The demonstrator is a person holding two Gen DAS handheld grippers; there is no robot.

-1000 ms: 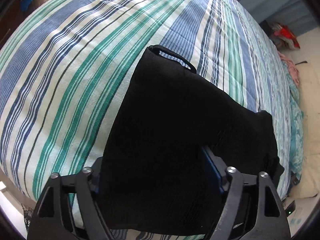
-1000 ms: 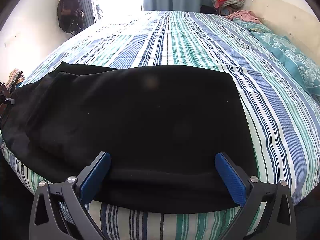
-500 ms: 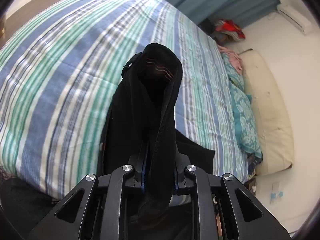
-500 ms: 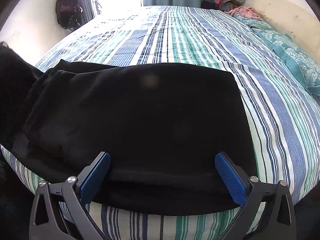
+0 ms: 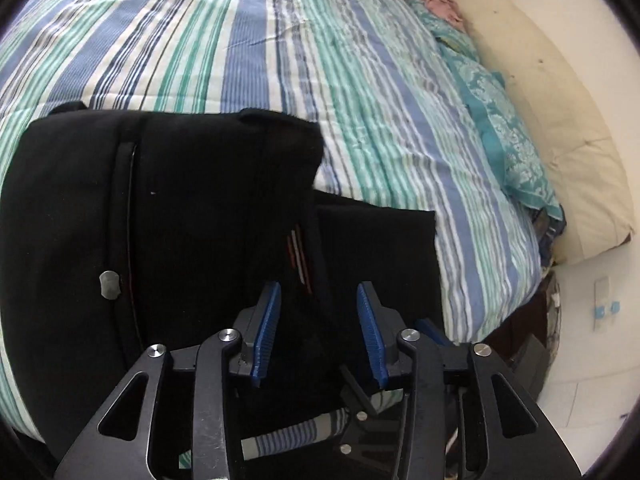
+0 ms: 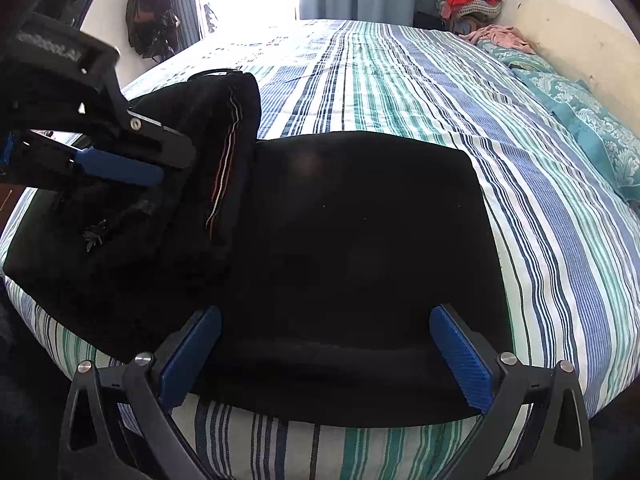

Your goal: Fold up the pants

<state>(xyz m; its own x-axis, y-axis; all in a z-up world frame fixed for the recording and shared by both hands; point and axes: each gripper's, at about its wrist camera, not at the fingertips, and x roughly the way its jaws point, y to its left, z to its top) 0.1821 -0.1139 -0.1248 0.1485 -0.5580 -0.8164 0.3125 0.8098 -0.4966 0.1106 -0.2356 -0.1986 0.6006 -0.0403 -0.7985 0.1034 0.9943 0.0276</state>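
Observation:
Black pants lie on the striped bed near its front edge, partly folded. One end, with a thin red and white side stripe, is turned over onto the rest at the left. My left gripper is open just above that turned end, fabric showing between its blue pads; it also shows in the right wrist view. My right gripper is open wide at the near edge of the pants, its fingers either side of the fabric, holding nothing.
The striped bedspread stretches away beyond the pants. A teal patterned pillow and a cream pillow lie at the right edge. A pile of clothes sits by the curtain. The floor drops off below the bed's front edge.
My left gripper carried the pinched end of the pants over onto the rest and opened its jaws. My right gripper stayed open and still at the near edge.

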